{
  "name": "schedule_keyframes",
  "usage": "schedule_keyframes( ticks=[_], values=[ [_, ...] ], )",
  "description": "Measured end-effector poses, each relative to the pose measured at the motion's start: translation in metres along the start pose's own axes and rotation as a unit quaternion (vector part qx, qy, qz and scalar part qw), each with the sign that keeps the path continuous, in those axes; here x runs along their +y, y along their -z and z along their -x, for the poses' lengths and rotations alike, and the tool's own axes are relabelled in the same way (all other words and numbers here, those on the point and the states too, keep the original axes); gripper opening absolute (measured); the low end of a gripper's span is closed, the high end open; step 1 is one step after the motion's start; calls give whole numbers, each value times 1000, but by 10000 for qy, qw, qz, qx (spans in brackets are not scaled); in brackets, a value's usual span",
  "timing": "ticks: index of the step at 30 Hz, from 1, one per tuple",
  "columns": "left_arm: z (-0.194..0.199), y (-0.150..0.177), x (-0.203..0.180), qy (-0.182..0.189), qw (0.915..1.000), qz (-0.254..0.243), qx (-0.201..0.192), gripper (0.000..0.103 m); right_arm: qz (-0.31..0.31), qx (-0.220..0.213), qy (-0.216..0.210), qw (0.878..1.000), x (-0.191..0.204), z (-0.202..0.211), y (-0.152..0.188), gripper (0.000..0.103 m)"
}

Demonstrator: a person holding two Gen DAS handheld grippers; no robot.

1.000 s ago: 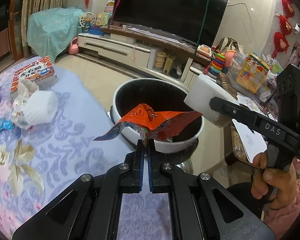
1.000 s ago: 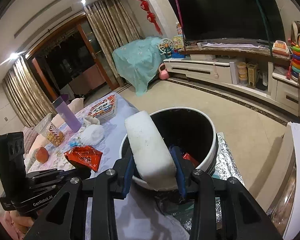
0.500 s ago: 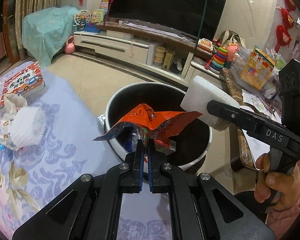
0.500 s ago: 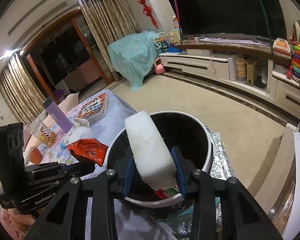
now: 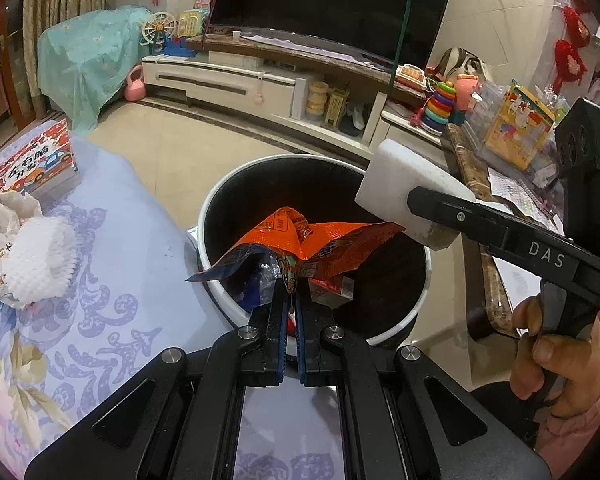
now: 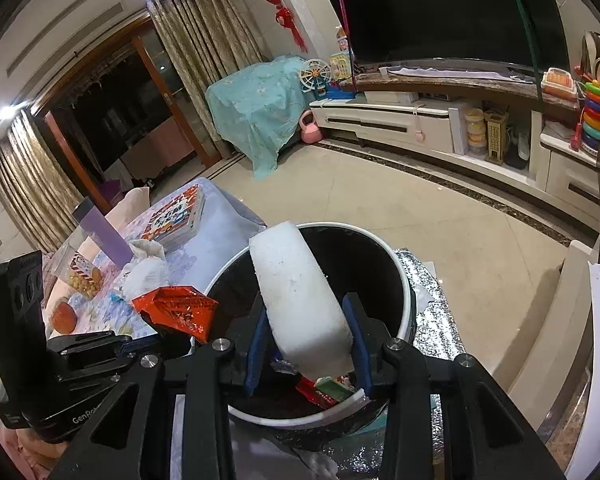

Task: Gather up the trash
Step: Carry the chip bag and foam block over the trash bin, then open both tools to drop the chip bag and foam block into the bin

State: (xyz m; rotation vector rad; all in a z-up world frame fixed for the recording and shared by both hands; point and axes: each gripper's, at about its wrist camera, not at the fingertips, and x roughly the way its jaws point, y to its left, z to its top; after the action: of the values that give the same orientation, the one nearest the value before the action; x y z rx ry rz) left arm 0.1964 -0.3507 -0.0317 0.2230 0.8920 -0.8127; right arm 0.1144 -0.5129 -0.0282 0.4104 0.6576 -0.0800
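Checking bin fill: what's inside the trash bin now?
Inside the trash bin: a red wrapper and a green packet near the rim. The foam block and dark interior hide the rest.

Over the bin (image 5: 220, 216) mouth we see the wrapper (image 5: 324, 240) and foam block (image 6: 300, 300) crowding the opening, its far half open.

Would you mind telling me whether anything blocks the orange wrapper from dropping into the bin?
Nothing visible does. The left tool holds the orange wrapper over the open bin; the white foam block in the right tool hangs off to the side.
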Motion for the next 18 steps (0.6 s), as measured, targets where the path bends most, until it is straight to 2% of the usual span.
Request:
schedule_keyframes(
  ticks=[15, 18],
  values=[
    [-15, -2, -6, -3, 9996, -134, 234, 3, -80, 128, -2, 9999, -7, -13, -3, 37],
    [-20, -3, -4, 17, 9995, -83, 312, 5, -174, 138, -21, 9998, -13, -15, -4, 40]
  ],
)
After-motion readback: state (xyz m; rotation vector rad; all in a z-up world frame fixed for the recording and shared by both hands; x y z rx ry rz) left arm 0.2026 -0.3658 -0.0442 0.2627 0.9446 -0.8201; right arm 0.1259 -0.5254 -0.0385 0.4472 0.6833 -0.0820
